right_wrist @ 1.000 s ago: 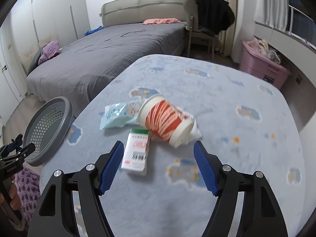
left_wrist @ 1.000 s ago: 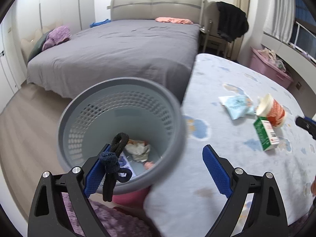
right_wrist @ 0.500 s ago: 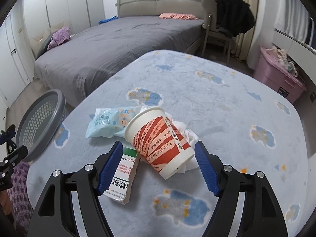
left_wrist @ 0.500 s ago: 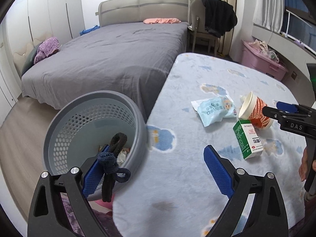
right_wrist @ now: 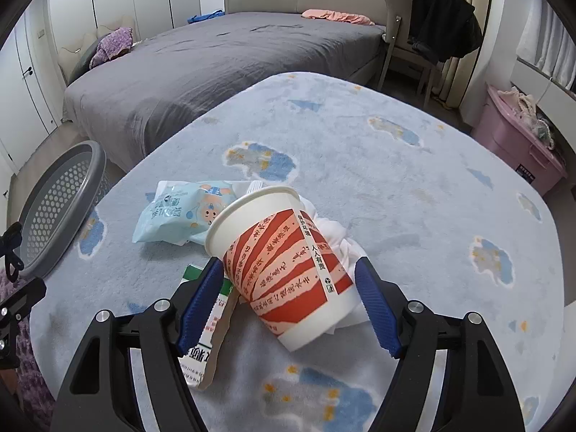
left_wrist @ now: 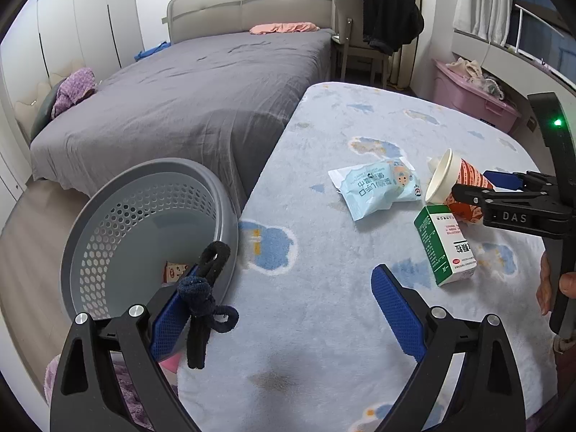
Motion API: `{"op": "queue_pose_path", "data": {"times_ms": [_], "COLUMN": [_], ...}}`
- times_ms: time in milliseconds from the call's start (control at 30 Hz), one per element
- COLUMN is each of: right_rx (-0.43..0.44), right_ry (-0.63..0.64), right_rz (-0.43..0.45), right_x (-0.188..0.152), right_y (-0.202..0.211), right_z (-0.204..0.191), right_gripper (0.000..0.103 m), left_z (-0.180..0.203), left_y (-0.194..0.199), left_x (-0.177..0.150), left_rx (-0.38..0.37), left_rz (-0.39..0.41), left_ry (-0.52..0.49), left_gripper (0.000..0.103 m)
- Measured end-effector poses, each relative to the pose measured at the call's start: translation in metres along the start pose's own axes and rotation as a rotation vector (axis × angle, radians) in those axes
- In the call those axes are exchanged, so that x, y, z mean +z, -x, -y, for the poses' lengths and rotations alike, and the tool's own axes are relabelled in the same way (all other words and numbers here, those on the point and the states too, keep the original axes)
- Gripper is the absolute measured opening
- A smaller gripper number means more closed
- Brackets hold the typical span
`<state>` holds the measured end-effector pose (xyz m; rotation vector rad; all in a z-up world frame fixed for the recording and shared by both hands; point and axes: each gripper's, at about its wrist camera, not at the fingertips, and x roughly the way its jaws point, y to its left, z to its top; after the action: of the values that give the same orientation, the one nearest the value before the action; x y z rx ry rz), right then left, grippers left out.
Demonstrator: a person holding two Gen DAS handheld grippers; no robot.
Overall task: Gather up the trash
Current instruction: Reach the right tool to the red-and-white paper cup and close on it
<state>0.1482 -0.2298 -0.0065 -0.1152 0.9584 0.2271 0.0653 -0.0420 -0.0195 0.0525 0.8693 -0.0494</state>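
A red-and-white paper cup [right_wrist: 284, 273] lies on its side on the light blue blanket [right_wrist: 396, 180], between the open fingers of my right gripper [right_wrist: 288, 302], which is not closed on it. White tissue [right_wrist: 338, 241] lies behind the cup. A green-and-white carton [right_wrist: 208, 327] lies under the left finger, and a pale blue wrapper [right_wrist: 176, 212] lies beyond. My left gripper [left_wrist: 284, 309] is open above the blanket, with a black hair tie [left_wrist: 201, 298] hanging on its left finger. The grey perforated bin [left_wrist: 144, 230] stands to its left. The left wrist view also shows the cup [left_wrist: 457, 187], carton [left_wrist: 444, 248] and wrapper [left_wrist: 374, 187].
A grey bed [left_wrist: 201, 100] lies behind the blanket-covered surface. A chair with a dark jacket [left_wrist: 381, 32] stands at the back, and a pink storage box [left_wrist: 471, 97] stands at the right. The bin holds some trash at its bottom [left_wrist: 176, 270].
My right gripper has moved forward and down so its open fingers now straddle the paper cup. My left gripper has swung right, away from over the bin and toward the blanket.
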Motion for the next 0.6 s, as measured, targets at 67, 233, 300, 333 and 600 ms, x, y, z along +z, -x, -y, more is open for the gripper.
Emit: {"op": "queue_pose_path", "data": {"times_ms": [67, 233, 300, 333, 600], "right_rx": [0.01, 0.032, 0.04, 0.052, 0.105], "right_ry": [-0.004, -0.014, -0.02, -0.03, -0.133], "right_rz": [-0.007, -0.008, -0.009, -0.01, 0.032], "right_x": [0.0, -0.001, -0.002, -0.003, -0.014], "right_y": [-0.006, -0.01, -0.011, -0.012, 0.009], "right_z": [0.001, 0.002, 0.003, 0.004, 0.013], "right_gripper": [0.072, 0.072, 0.072, 0.071, 0.061], "left_z": [0.0, 0.002, 0.004, 0.006, 0.025], "left_y": [0.0, 0.001, 0.002, 0.003, 0.004], "left_x": [0.0, -0.001, -0.002, -0.002, -0.004], "left_rx": [0.0, -0.002, -0.006, -0.007, -0.038], "left_rz": [-0.001, -0.001, -0.001, 0.0, -0.006], "left_ry": [0.003, -0.001, -0.004, -0.007, -0.031], "left_gripper": [0.092, 0.092, 0.092, 0.092, 0.092]}}
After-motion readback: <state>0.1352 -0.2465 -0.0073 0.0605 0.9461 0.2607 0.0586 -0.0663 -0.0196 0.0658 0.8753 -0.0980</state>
